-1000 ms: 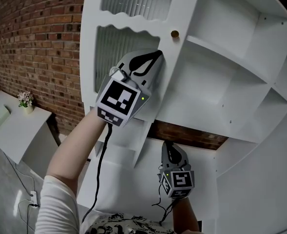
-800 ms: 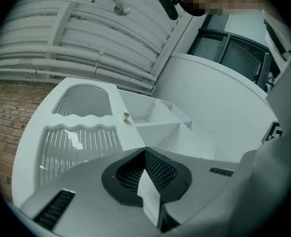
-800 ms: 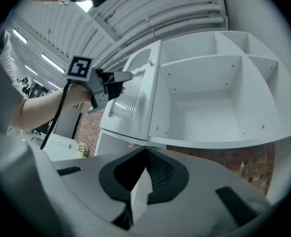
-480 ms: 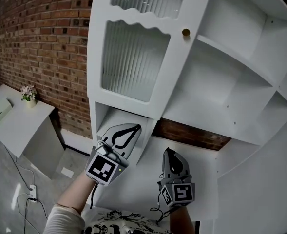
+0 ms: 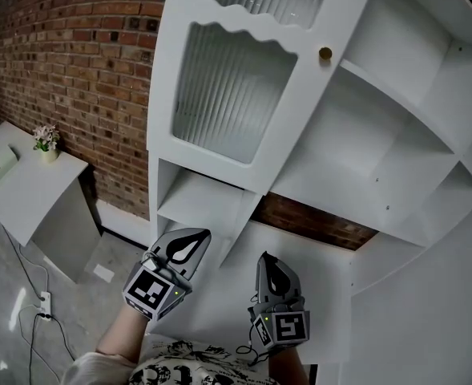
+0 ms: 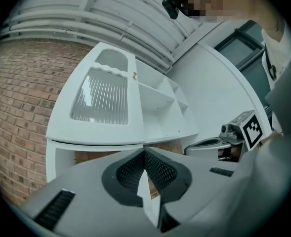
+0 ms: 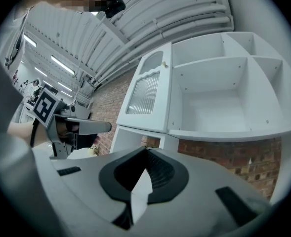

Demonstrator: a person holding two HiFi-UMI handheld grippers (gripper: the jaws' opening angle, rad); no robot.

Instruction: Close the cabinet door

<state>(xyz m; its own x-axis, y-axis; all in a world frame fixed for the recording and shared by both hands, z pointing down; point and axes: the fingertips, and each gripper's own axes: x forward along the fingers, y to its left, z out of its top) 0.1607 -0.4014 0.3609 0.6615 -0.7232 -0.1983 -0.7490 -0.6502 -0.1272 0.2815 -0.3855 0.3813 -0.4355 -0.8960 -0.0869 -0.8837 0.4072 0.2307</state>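
While both grippers hang low by the front edge of the counter [image 5: 320, 271], neither holds anything; the left gripper [image 5: 199, 237] has its jaws pressed together w/ nothing between them (its own view shows the pads meeting); the right gripper [image 5: 269, 261] is likewise closed and empty, near the left one but apart. The cabinet door [image 5: 231, 95], ribbed glass, lies flat against the left section of the cabinet [image 5: 396, 159], above both grippers; its brass knob [image 5: 325, 54] sits on the door's right edge, next to the open shelves.
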